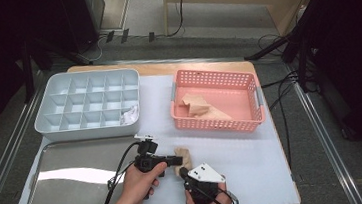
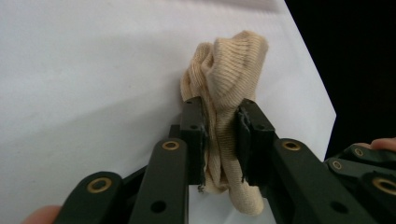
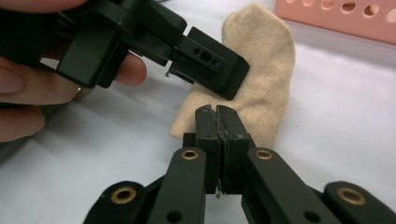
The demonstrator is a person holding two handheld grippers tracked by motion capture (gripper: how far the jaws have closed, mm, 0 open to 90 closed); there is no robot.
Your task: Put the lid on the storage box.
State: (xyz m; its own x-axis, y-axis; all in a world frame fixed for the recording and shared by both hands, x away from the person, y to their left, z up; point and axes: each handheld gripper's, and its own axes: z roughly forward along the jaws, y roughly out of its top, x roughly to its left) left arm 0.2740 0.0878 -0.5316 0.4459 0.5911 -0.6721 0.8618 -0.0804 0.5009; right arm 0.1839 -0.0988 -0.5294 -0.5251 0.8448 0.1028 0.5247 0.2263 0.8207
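Note:
A beige ribbed sock [image 1: 184, 155] lies bunched on the white mat near the front edge. My left gripper [image 1: 178, 159] comes in from the left and is shut on it. In the left gripper view the pads [image 2: 198, 140] squeeze the sock [image 2: 231, 70] across its middle, and its toe end stands up beyond them. My right gripper [image 1: 183, 172] sits just in front of the sock with its jaws pressed together. In the right gripper view its tips [image 3: 218, 112] meet the near edge of the sock [image 3: 266, 70]. Whether they pinch any fabric I cannot tell.
A pink perforated basket [image 1: 219, 124] stands behind the sock with more beige fabric [image 1: 197, 105] in it. At the back left a grey compartment box [image 1: 54, 106] holds a white crumpled item [image 1: 129, 115]. A shiny metal tray [image 1: 76, 185] lies at the front left.

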